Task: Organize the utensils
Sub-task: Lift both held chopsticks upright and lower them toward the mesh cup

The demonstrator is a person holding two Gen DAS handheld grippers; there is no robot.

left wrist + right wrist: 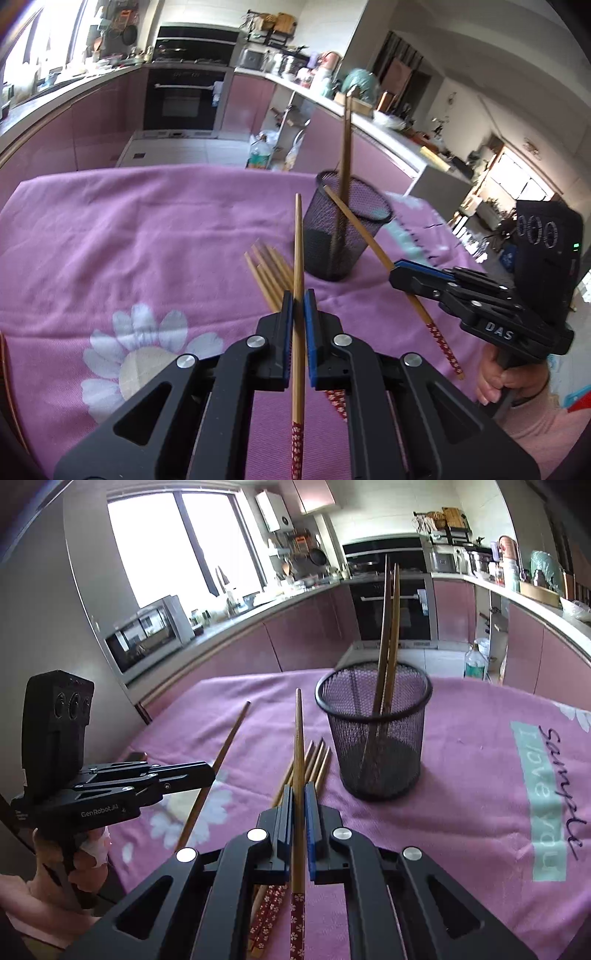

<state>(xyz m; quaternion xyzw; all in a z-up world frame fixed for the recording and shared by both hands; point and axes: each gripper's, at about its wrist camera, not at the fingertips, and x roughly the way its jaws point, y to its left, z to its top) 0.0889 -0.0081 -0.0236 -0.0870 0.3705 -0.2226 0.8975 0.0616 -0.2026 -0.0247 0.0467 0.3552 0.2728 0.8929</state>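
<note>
A black mesh cup [345,229] stands on the pink tablecloth [129,240], also in the right wrist view [376,738], with two chopsticks [388,635] upright inside. My left gripper [299,299] is shut on a wooden chopstick [298,258] pointing forward, left of the cup. My right gripper [299,794] is shut on another chopstick [298,746]; in the left wrist view that gripper [402,271] holds its chopstick [354,218] slanted toward the cup's rim. Several loose chopsticks [267,273] lie on the cloth in front of the cup, also seen in the right wrist view [314,764].
The table sits in a kitchen with pink cabinets [92,118] and an oven [181,99] behind. A microwave [147,635] stands on the counter at left. A green patch with lettering [546,801] is on the cloth right of the cup.
</note>
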